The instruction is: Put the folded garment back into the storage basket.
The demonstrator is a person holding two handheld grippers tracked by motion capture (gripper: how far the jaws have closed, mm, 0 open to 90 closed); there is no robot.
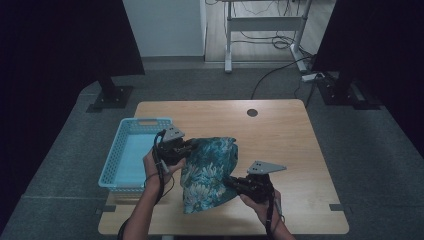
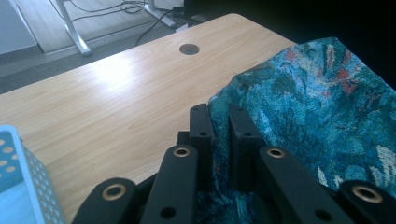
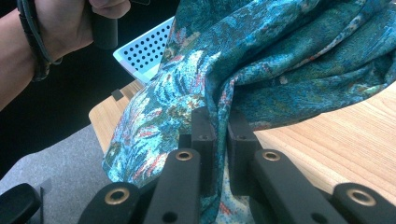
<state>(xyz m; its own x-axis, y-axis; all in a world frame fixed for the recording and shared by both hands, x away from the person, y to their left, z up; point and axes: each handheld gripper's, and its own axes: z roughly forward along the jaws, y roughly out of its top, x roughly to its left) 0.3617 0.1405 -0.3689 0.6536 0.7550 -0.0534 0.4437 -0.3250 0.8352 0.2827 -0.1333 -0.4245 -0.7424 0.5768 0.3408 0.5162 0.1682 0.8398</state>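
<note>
A teal cloth with a floral print (image 1: 210, 167) hangs spread between my two grippers above the wooden table (image 1: 280, 145). My left gripper (image 1: 187, 147) is shut on the cloth's upper left edge, next to the basket. In the left gripper view the cloth (image 2: 317, 107) is pinched between the two black jaws of the left gripper (image 2: 218, 114). My right gripper (image 1: 230, 181) is shut on the cloth's lower right edge, nearer the table's front. The right gripper view shows the cloth (image 3: 280, 51) bunched between the jaws of the right gripper (image 3: 219, 119), its lower part draping down past the table edge.
A light blue perforated basket (image 1: 131, 152) stands at the table's left side, just left of my left hand. A round cable hole (image 1: 252, 112) lies near the table's far edge. Desk legs and cables (image 1: 280, 40) are on the floor beyond.
</note>
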